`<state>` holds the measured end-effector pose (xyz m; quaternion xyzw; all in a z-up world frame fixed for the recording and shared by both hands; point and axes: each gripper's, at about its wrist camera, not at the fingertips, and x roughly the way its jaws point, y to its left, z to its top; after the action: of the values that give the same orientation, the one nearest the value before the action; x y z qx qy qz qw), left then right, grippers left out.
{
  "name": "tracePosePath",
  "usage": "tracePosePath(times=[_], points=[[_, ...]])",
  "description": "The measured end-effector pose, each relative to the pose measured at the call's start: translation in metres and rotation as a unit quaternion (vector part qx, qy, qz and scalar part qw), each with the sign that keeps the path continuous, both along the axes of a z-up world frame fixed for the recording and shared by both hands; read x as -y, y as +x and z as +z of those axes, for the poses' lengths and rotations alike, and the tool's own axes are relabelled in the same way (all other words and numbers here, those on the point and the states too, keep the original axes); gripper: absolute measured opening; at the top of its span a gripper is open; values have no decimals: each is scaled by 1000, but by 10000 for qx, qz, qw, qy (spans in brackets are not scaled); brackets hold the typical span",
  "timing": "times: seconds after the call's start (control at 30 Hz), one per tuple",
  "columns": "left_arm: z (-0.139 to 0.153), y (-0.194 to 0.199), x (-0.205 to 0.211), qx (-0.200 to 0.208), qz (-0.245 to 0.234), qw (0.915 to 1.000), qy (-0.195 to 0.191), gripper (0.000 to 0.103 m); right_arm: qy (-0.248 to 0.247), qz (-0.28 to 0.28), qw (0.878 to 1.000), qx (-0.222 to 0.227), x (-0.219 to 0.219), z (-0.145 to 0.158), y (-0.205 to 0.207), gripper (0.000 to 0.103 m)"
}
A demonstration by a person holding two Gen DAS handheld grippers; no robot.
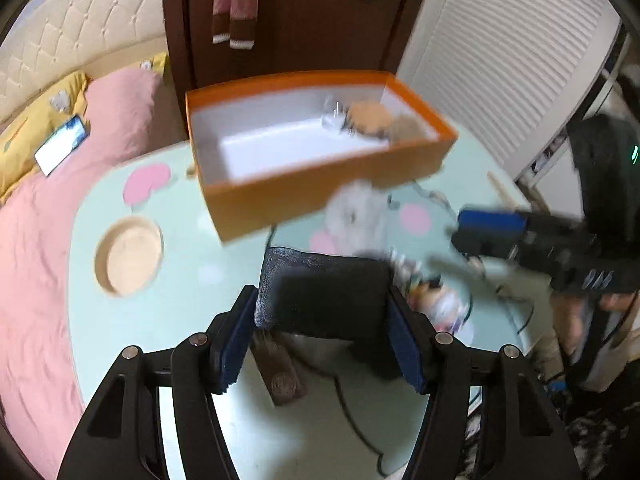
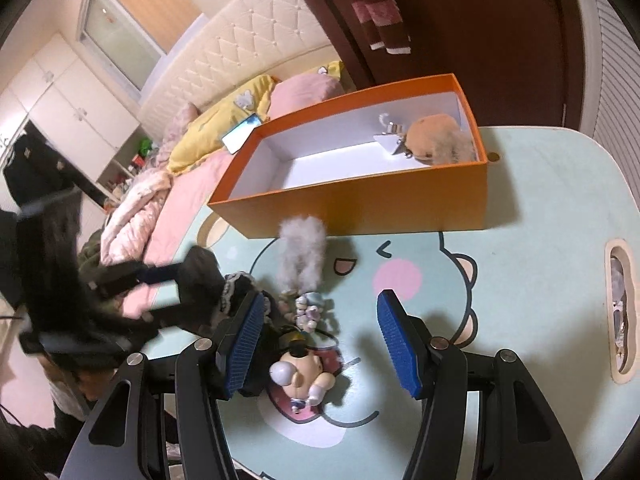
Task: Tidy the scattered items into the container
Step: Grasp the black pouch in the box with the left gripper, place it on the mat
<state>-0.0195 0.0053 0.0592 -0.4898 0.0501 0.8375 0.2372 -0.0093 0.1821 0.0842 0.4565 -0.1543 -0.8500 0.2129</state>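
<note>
**Dark pouch clamped in left gripper, right gripper open over the toys**

In the left wrist view the left gripper (image 1: 322, 320) sits at the bottom centre, its two blue pads pressed against the sides of a dark pouch (image 1: 320, 292), which is lifted off the pale green table (image 1: 168, 320). The picture is blurred by motion. Above the pouch, in the middle of the frame, stands the orange box (image 1: 320, 184) with a white inside; a tan plush toy (image 1: 370, 118) and a small clear item too blurred to name lie at its upper right end. A white fluffy pompom (image 1: 354, 210) lies on the table just below the box's near wall. The right gripper (image 1: 480, 232) enters from the right edge, blurred. A brown wooden piece (image 1: 280, 376) lies on the table under the pouch.

In the right wrist view the right gripper (image 2: 320, 344) is at the bottom centre with its blue pads wide apart and nothing between them. Below and between them on the table lies a small figure doll (image 2: 302, 376) on a pink base. Above it are a cluster of tiny pastel charms (image 2: 310, 308) and the pompom, which touches the box's near wall. At the left of the frame the left gripper holds the pouch, blurred.
</note>
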Motion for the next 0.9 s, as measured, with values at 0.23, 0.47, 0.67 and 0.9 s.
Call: tracePosePath(times=[0.23,0.47,0.67,0.9], points=[[6,7,12,-177,162,9990,364,63,137,22,9999,-46,9,9,4,59],[0,-29,18,10,458,9980,435,63,210,-49,9997,-112,8,17,1,59],[-21,-33,19,282,654,9931,929,63,520,-111,9980,-337,-2,38,-12,59],[-20,-11,37,-181,1039,9815,1596,71,2006,26,9785,-484,12,69,-73,38]])
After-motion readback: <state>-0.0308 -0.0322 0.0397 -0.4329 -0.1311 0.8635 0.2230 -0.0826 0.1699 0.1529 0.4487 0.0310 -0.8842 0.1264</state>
